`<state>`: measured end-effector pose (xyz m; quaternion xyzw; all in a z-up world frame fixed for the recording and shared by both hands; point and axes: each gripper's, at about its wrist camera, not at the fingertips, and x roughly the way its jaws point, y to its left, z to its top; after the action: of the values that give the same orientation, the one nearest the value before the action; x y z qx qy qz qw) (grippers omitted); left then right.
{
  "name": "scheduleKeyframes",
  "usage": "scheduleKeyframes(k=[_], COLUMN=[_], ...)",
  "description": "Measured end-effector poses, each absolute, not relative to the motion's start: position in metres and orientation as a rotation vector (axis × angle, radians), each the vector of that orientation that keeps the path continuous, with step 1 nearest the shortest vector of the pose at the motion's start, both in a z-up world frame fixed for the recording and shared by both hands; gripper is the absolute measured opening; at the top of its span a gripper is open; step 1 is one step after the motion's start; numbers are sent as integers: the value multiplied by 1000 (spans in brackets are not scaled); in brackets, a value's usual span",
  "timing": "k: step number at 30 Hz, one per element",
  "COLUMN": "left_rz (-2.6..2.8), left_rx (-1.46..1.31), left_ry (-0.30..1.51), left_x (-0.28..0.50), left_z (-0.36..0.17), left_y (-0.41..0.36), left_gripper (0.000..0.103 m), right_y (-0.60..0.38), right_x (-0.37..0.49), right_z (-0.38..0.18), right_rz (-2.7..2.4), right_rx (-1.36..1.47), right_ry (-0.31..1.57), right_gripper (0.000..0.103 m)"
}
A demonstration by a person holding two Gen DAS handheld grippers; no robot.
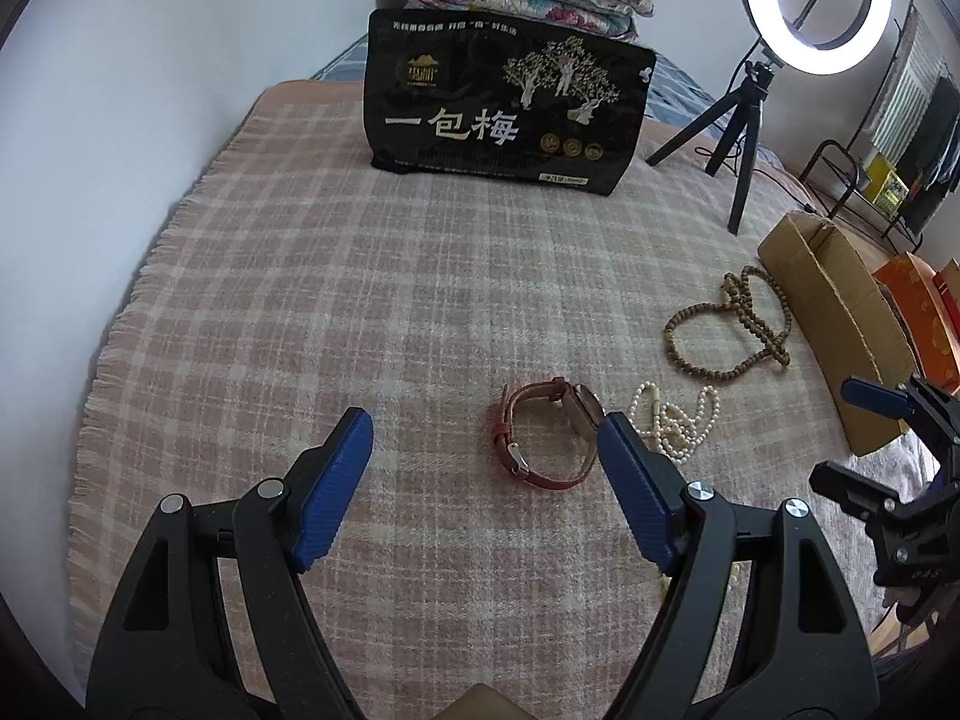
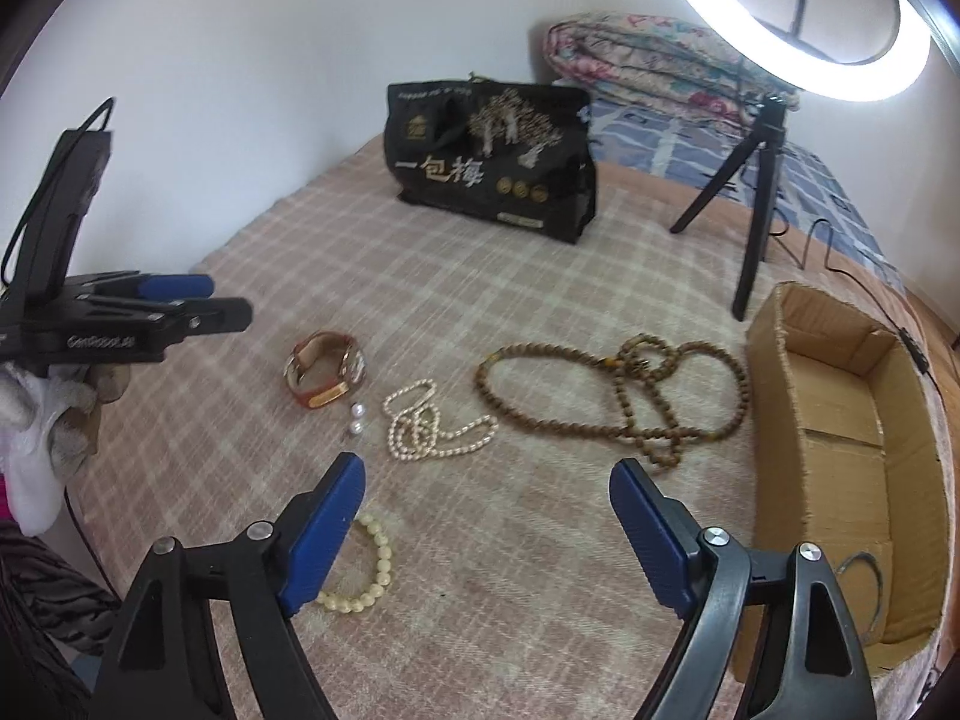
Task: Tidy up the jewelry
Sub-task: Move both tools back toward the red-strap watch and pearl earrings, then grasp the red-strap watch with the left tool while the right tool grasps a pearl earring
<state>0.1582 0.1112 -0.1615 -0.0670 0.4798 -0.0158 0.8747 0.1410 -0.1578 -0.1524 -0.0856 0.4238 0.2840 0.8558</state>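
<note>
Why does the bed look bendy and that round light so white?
Both wrist views use fisheye lenses, so the blanket curves and corners go dark. In the right wrist view the ring light glares to pure white and the black bag looks slightly blurred; the left wrist view is sharper.

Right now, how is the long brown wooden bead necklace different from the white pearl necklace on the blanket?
The brown wooden bead necklace is darker, with bigger beads, than the white pearl necklace. The brown one sprawls in wide loops near the cardboard box; the pearl one is bunched smaller, nearer the red-strapped watch. Both are bead strings lying loose on the checked blanket, untouched.
</note>
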Motion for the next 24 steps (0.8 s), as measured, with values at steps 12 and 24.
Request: scheduleKeyframes(k=[12,24], left_rz=[-27,-33], left_rx=[-165,-171], left_ry=[1095,1131], left_x=[181,191], left_z=[-194,-210], left_y=[118,117], left_gripper=[68,63], right_y=[-104,-76], right_x=[137,146], right_z=[-175,-196], right_rz=[751,817], right_rx=[-279,-290], right_ry=[934,991], right_gripper=[61,40])
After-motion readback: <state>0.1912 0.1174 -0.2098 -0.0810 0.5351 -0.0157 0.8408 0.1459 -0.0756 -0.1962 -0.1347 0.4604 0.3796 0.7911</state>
